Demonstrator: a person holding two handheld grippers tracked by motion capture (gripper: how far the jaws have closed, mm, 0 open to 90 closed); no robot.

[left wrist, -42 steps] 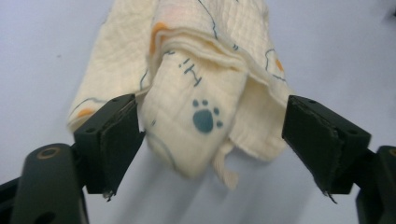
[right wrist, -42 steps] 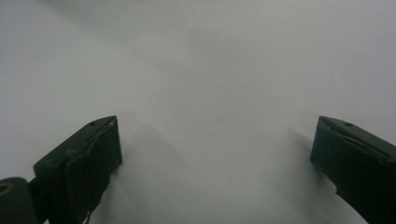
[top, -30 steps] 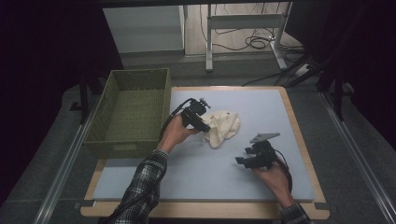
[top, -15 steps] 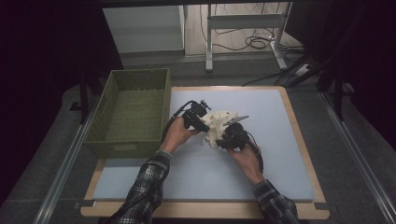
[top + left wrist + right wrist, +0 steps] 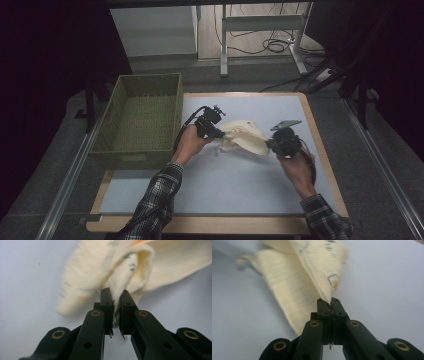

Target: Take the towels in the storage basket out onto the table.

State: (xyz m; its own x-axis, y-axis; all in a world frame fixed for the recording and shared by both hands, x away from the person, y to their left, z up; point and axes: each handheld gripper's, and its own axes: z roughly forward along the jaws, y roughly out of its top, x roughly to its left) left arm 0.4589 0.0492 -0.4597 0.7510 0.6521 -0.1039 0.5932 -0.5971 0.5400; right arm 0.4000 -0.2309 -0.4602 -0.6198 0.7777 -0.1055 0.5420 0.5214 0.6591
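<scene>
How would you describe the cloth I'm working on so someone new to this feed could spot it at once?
Start at the pale blue table mat and find the green woven basket on its left side. Just right of the basket, between the left gripper and the right gripper, hangs the cream cloth, pinched at both ends. It is the only soft, pale thing there, with faint coloured print.

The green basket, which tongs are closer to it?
Left. The left tongs hold the cream cloth just beside the green basket; the right tongs grip its far end.
</scene>
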